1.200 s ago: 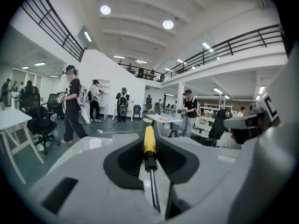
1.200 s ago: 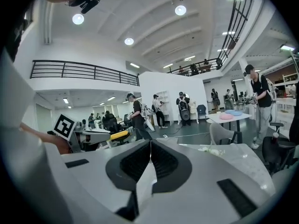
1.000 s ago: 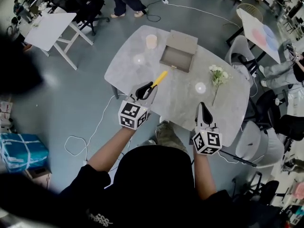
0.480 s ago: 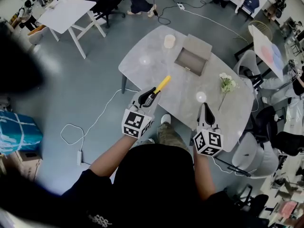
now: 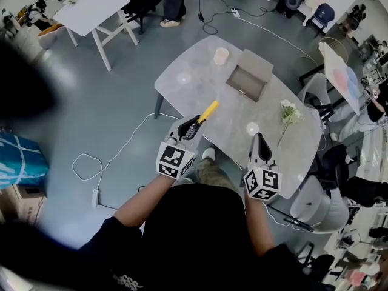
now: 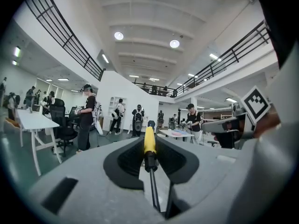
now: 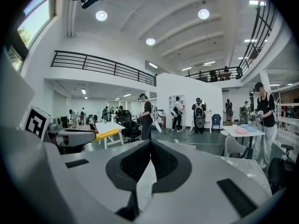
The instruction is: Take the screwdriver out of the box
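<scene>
The screwdriver [image 5: 205, 114], with a yellow handle and a dark shaft, is out of the box and held over the table's near left edge. My left gripper [image 5: 190, 128] is shut on its shaft, the handle pointing away from me toward the table's middle. In the left gripper view the screwdriver [image 6: 149, 146] runs straight out between the pads. The open grey box [image 5: 250, 76] sits at the far side of the grey table [image 5: 200, 90]. My right gripper [image 5: 260, 143] hovers at the near right edge, shut with nothing in it; its pads [image 7: 140, 164] meet at the tip.
A pale cup [image 5: 221, 56] stands left of the box and a bunch of white flowers [image 5: 287, 110] lies at the right. Chairs [image 5: 310, 200] crowd the table's right side. A white folding table [image 5: 97, 11] and a floor cable [image 5: 115, 156] are at the left. People stand farther back.
Both grippers have drawn back toward the table's near edge, away from the box. The left one still carries the screwdriver; the right one stays shut and empty.
</scene>
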{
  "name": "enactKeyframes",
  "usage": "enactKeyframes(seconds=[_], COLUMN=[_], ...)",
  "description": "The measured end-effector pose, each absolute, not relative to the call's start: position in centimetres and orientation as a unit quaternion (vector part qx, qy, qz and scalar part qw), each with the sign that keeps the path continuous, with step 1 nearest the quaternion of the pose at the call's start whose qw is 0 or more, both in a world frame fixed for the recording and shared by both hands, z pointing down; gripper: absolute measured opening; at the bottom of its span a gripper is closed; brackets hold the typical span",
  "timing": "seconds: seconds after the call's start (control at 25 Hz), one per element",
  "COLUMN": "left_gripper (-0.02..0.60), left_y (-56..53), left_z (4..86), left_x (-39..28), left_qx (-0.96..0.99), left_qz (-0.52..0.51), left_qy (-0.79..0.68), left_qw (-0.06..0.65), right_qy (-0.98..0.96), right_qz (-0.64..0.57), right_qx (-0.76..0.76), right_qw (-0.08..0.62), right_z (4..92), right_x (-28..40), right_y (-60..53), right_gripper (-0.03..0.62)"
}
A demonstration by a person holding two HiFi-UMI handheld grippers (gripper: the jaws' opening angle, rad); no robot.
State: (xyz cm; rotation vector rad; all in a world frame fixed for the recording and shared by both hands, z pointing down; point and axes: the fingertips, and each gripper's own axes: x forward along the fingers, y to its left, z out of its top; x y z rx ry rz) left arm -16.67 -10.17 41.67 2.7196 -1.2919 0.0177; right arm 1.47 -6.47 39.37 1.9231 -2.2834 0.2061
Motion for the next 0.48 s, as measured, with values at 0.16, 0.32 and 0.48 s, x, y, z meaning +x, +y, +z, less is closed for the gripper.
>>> enactKeyframes(seconds=[0.16,0.32,0.48], left_gripper=[0.087,0.087,0.087], left_y=[-10.4,-11.1,-12.0], left_z=[41.4,41.1,41.0], left_x=[-16.6,-16.1,-14.9], left_qx=[0.902,0.903,0.903], left_qz=[0.004,0.004,0.001], left_qy=[-0.427,-0.424,-0.422], left_qw=[0.063,0.064,0.076], right_qy=[-0.758,-0.754,-0.752], right_qz=[0.070,0.073,0.075], right_qx=[0.643,0.647,0.649], right_qw=[0.083,0.088,0.088], right_z=[39.6,39.8,39.9], right_x=[1.6,2.3,3.6], right_y=[-6.7,-7.5,-8.4], right_gripper=[0.012,0.012,0.012])
